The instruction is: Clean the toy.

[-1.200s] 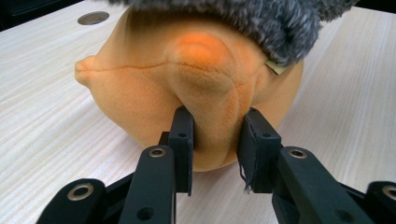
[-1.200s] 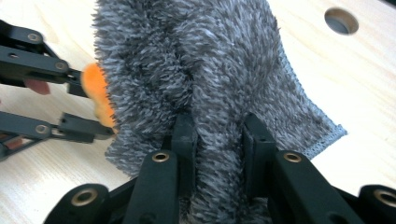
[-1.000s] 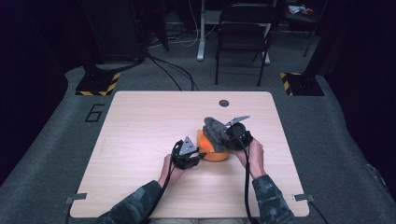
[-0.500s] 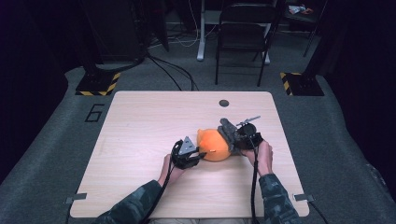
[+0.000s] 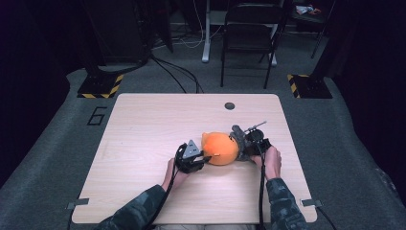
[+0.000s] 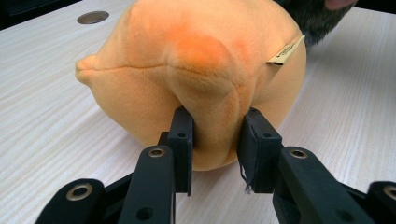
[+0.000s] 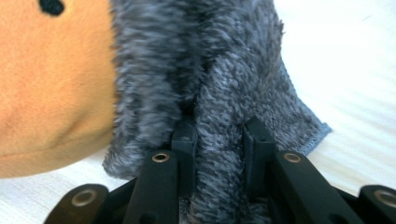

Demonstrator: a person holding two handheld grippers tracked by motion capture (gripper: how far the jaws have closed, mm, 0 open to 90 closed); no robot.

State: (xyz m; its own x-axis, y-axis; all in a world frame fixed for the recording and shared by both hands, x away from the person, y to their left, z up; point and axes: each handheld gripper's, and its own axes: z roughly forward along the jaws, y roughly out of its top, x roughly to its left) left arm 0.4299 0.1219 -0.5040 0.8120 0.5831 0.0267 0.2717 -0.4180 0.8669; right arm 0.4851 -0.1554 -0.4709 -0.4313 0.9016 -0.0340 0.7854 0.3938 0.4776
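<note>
Your left gripper [image 6: 215, 140] has its jaws pinched on a fold of the orange plush toy [image 6: 196, 70], which lies on the table [image 5: 143, 134] a little toward four o'clock from its centre. Your right gripper [image 7: 219, 140], at the toy's three o'clock side, has its jaws clamped tight on a ridge of the grey fuzzy cloth [image 7: 224, 70], which touches the toy.

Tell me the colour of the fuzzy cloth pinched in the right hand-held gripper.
The fuzzy cloth is mottled dark grey, clearest in the right gripper view.
</note>
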